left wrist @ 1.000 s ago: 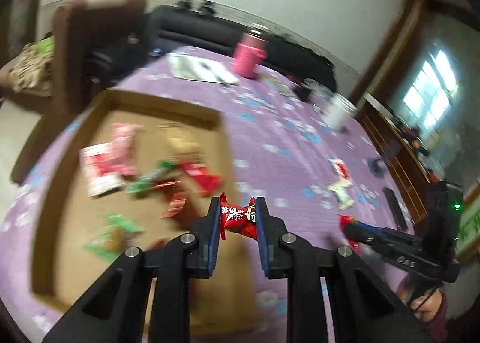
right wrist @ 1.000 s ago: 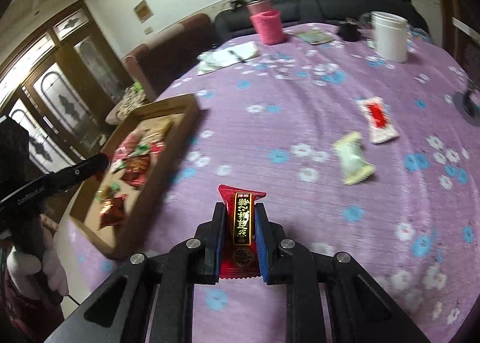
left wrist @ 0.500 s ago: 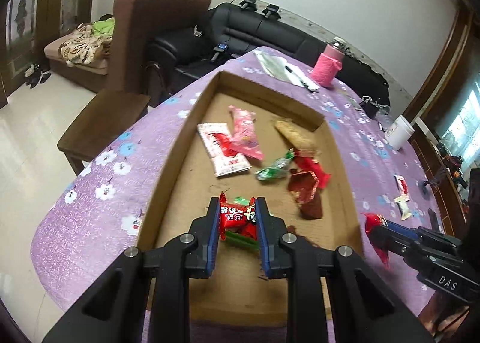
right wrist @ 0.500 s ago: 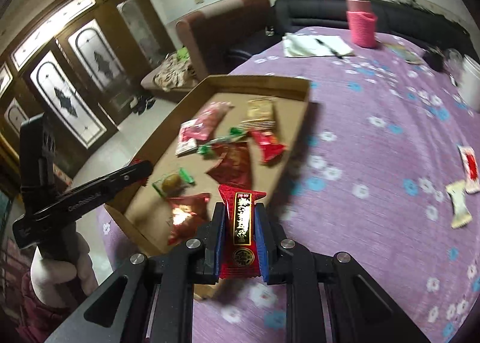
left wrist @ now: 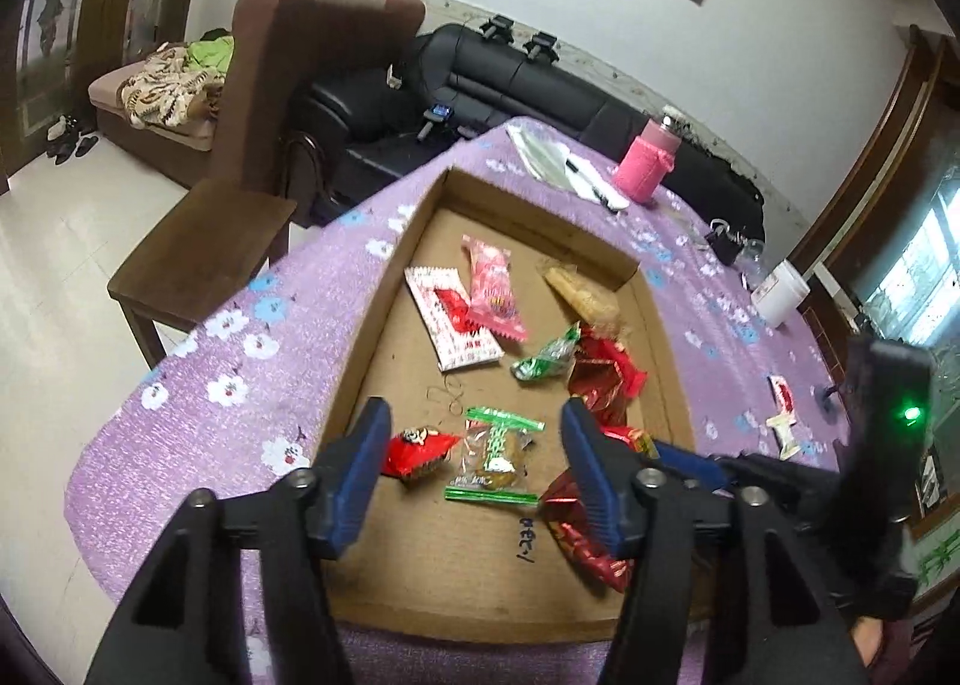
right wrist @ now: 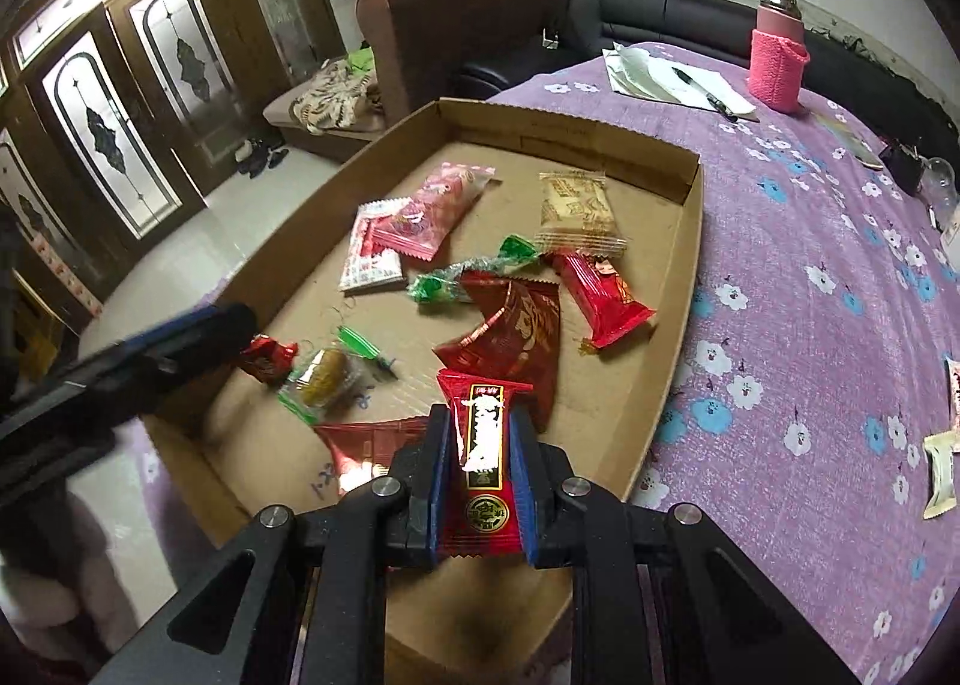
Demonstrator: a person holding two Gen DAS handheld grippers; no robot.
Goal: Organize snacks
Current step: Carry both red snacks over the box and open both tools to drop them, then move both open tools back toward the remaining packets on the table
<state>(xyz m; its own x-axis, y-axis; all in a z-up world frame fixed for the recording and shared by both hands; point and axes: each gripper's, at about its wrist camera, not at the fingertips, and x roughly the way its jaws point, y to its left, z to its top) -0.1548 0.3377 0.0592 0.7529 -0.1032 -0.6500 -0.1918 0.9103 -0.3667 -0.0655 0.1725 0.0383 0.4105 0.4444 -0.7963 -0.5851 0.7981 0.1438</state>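
Tongs: my left tongs (left wrist: 474,445) are opening, nothing between; right tongs (right wrist: 479,454) clamp the red foil snack bar (right wrist: 480,463)—release it low over the shallow cardboard tray (right wrist: 690,265), toward twelve o'clock.

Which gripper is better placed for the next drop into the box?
Right. The right gripper is shut on a red snack bar above the cardboard box. The left gripper is opening with nothing between its fingers; its small red packet already lies inside.
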